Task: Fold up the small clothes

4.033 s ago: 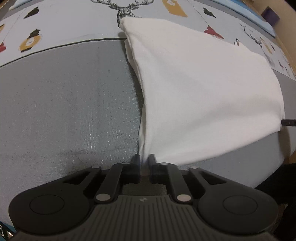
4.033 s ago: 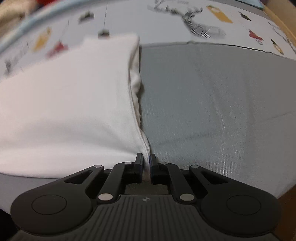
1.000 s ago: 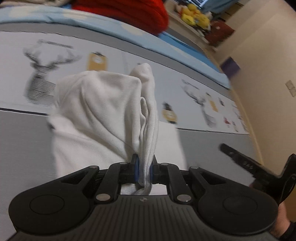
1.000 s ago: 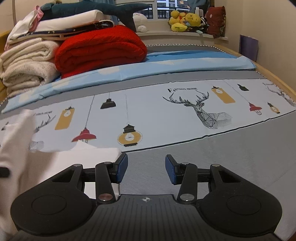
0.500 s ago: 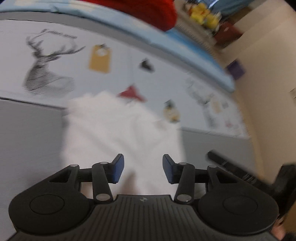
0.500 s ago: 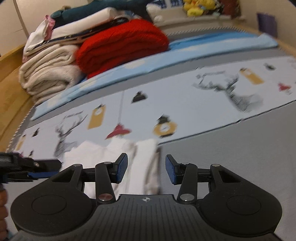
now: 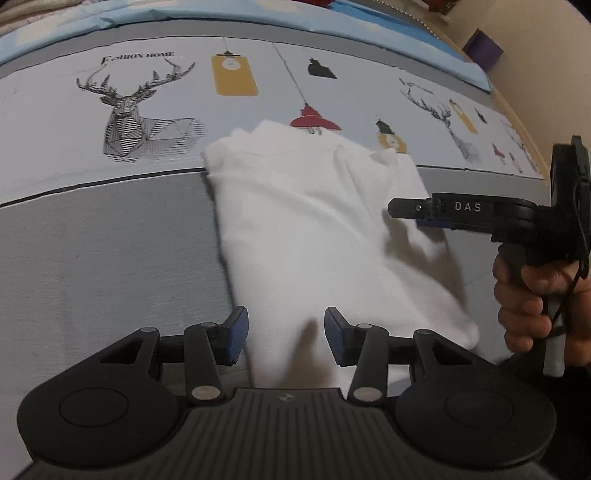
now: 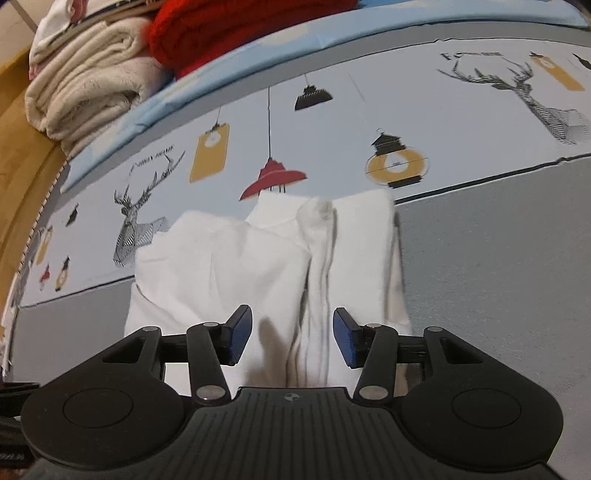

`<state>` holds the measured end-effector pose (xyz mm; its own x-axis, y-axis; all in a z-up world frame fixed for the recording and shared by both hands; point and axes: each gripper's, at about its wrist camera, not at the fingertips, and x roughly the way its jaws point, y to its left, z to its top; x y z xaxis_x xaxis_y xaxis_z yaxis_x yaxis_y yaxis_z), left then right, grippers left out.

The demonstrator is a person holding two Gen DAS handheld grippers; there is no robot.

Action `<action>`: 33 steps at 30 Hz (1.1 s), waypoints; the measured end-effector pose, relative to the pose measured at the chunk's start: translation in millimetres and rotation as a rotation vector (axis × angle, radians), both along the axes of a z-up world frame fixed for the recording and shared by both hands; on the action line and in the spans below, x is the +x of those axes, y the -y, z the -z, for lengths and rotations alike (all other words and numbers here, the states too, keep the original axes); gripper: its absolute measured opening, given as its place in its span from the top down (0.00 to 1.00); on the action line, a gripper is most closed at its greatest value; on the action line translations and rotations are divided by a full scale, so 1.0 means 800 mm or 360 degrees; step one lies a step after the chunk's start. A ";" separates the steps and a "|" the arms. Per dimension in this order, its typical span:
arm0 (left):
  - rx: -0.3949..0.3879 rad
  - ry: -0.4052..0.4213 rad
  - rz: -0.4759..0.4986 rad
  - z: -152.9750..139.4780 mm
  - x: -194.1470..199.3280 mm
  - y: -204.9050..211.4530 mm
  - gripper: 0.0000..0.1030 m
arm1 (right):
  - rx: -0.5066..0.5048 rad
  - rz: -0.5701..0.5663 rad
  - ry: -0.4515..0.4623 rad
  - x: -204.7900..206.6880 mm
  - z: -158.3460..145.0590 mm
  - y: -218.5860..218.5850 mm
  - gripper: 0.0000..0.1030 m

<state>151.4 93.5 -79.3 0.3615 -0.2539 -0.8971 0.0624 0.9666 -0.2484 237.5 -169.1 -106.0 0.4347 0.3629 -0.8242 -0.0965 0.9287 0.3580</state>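
From the left wrist view, the left gripper (image 7: 282,341) hung low over the near edge of a white folded garment (image 7: 317,236). Its jaws had just opened, and they stood partly apart with nothing pinched between the blue pads; the cloth lay below them. The garment sat on the bed cover (image 7: 110,251), mostly on the grey part, with its far end over the strip printed with deer and lamps. On the right side of this view the right gripper (image 7: 417,216) reached in over the garment's far right corner, and a hand (image 7: 528,299) held its handle.

From the right wrist view, the right gripper (image 8: 291,339) pointed down at the same white garment (image 8: 229,273). Its jaws had opened a bit more and stood partly apart, holding nothing. A thick bunched fold ran up the cloth from between the pads. Far behind lay a stack of cream towels (image 8: 85,85) and a red blanket (image 8: 229,26).

The cloth looked soft, light and floppy, so it would likely sag and slide open if lifted by one spot. The best places to take hold seemed to be the two near corners, one for each gripper, pinching all the layers at once.
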 end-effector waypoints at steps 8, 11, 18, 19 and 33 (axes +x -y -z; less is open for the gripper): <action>0.0018 -0.0005 -0.0039 -0.003 0.003 -0.008 0.50 | 0.0000 -0.0039 0.0124 -0.001 -0.012 -0.001 0.94; -0.0005 0.0006 -0.0027 -0.004 0.005 0.000 0.50 | 0.0166 -0.0007 0.0295 -0.016 -0.043 0.021 0.96; -0.0016 -0.0025 0.0074 0.006 0.010 0.035 0.48 | 0.0085 0.0127 0.0369 -0.030 -0.066 0.086 0.96; 0.0007 -0.0041 0.0088 0.010 0.010 0.041 0.48 | -0.0026 0.0158 0.0270 -0.022 -0.052 0.091 0.95; 0.0337 -0.0261 0.0413 0.072 0.006 0.088 0.47 | -0.0148 -0.0476 -0.0262 -0.054 0.005 0.079 0.78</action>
